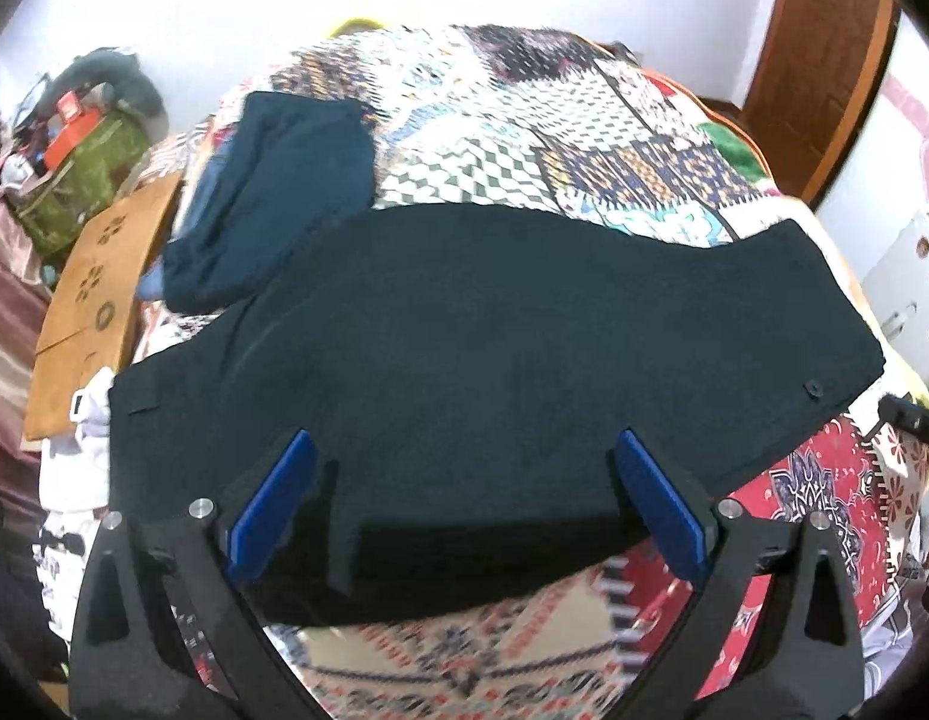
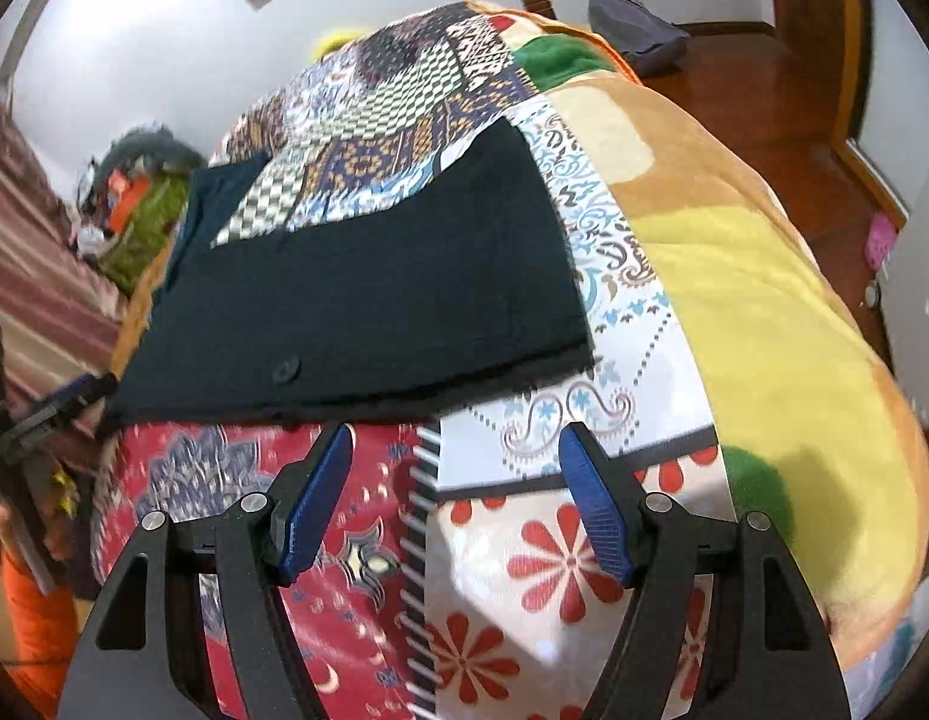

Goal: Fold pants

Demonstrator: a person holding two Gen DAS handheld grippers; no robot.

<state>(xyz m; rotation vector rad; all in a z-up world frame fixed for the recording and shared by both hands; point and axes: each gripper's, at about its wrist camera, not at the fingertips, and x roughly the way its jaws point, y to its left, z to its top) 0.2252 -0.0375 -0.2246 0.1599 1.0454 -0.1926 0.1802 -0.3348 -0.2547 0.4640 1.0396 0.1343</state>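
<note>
Dark navy pants (image 1: 494, 336) lie flat across the patchwork bedspread (image 1: 524, 120), waist end with a button (image 1: 814, 388) to the right. My left gripper (image 1: 464, 450) is open just above the near part of the pants, holding nothing. In the right wrist view the pants (image 2: 368, 300) lie ahead, button (image 2: 286, 369) near their front edge. My right gripper (image 2: 455, 441) is open and empty over the bedspread (image 2: 584, 528), just short of the pants' near edge. The tip of the right gripper shows at the right edge of the left wrist view (image 1: 911, 417).
A folded teal garment (image 1: 284, 192) lies on the bed behind the pants at the left. A brown cardboard box (image 1: 86, 312) and a cluttered green bag (image 1: 86, 174) stand left of the bed. A yellow blanket (image 2: 764, 330) covers the bed's right side; wooden floor (image 2: 794, 138) lies beyond.
</note>
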